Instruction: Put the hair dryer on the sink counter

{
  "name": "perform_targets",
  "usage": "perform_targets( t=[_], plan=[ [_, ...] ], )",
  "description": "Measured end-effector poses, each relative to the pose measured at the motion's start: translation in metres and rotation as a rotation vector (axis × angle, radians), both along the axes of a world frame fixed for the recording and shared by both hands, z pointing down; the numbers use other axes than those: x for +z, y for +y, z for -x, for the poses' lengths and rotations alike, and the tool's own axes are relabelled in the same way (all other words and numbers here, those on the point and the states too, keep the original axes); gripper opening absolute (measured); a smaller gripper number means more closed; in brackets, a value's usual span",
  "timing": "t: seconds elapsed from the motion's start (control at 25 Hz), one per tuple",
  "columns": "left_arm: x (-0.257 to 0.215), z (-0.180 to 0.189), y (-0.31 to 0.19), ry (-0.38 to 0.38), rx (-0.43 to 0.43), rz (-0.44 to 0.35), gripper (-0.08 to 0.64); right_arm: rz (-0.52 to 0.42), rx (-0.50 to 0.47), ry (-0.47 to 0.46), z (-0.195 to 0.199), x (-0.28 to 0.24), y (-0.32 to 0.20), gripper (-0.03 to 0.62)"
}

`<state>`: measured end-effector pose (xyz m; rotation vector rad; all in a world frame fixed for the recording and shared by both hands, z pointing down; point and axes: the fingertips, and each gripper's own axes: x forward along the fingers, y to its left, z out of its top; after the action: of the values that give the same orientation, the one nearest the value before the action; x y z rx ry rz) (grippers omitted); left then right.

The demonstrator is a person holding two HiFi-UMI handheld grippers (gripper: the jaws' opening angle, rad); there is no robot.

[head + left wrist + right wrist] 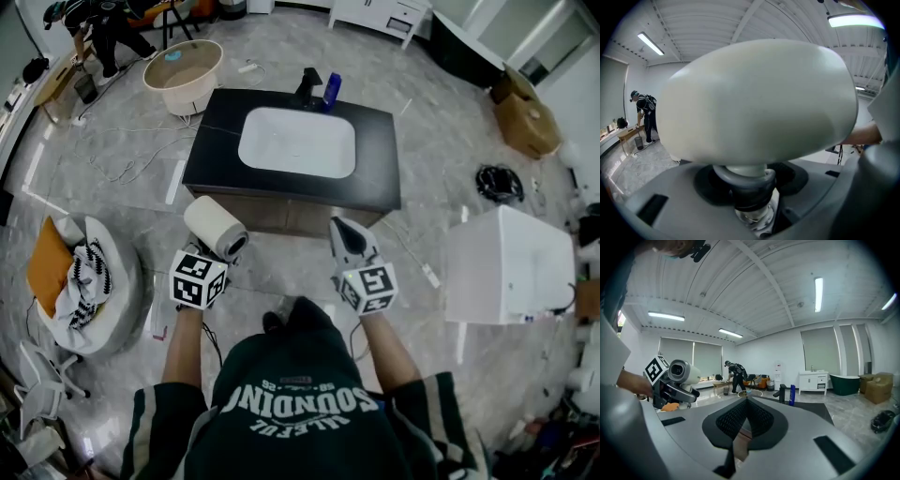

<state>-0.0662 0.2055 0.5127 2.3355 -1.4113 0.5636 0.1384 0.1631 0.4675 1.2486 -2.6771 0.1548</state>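
Grips the white hair dryer (pixel 214 225) by its neck in the clenched left gripper (pixel 222 250), barrel lying across above the jaws, with the right gripper (pixel 349 239) alongside, jaws pressed together on nothing. Holds both in the air just short of the near edge of the black sink counter (pixel 377 161), hair dryer not yet on it. Shows, past the white basin (pixel 297 142), a black faucet (pixel 308 87) and a blue bottle (pixel 332 91) at the back edge.

Saw right gripper (pixel 746 399) closed, empty; hair dryer (pixel 683 372) at left in left gripper (pixel 676 391); sink counter (pixel 806 409) ahead.
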Motion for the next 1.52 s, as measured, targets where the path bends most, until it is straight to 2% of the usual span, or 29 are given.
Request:
perform_targets(
  t=[0.36,0.68,1.08,1.52],
  plan=[
    [0.014,0.023,-0.075,0.001,-0.001,0.015,0.209,0.012,-0.023,-0.011,0.029,0.012,-0.074,0.0],
    [0.013,0.044,-0.18,-0.007,-0.036,0.038,0.209,0.021,-0.074,-0.019,0.058,0.008,-0.183,0.0],
    [-0.004,0.069,-0.311,0.0,-0.115,0.024,0.209,-0.003,-0.148,0.002,0.092,-0.013,-0.315,0.0],
    [-0.01,0.11,-0.39,-0.029,-0.088,0.018,0.209,0.001,-0.104,-0.018,0.129,-0.016,-0.394,0.0]
  ],
)
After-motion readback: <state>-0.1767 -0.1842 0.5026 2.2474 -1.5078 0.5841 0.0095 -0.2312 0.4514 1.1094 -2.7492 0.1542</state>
